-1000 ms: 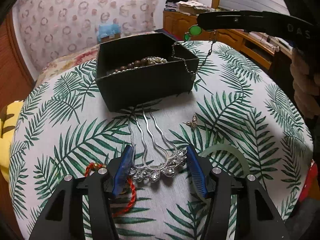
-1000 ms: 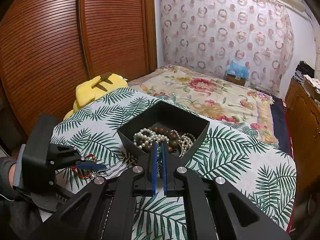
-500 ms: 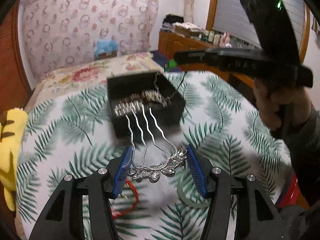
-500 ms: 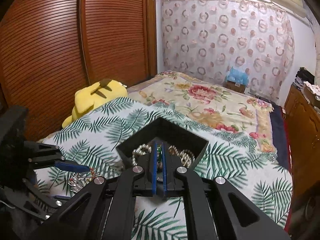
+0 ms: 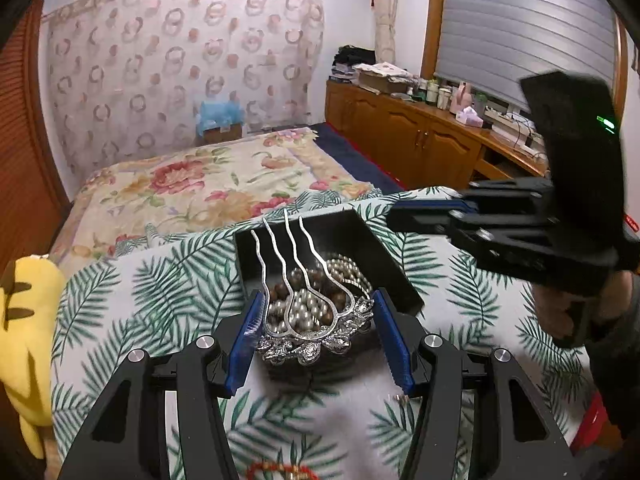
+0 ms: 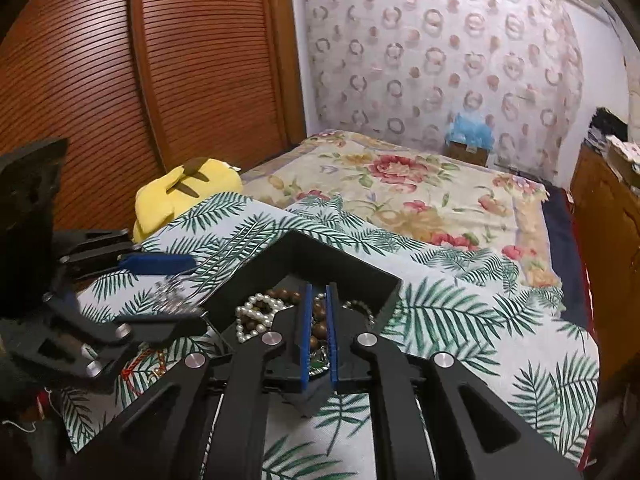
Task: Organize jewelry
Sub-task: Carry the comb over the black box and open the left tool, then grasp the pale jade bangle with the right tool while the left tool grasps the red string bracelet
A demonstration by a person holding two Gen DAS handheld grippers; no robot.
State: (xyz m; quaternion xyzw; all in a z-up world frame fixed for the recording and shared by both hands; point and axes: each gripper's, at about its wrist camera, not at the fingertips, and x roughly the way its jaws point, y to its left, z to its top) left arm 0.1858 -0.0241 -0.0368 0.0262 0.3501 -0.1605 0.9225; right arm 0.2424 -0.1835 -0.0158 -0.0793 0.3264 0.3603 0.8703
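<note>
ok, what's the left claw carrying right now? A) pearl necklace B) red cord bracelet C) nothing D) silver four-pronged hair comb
D: the left claw is clamped on the silver four-pronged hair comb, prongs pointing forward over the black open-top box of beads.

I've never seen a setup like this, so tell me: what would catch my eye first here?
Probably the silver hair comb, sparkling between the blue pads of the left claw, its prongs pointing out over the black box. That box, on the palm-leaf tablecloth, holds pearls and brown beads. The right claw hovers above it, nearly closed.
</note>
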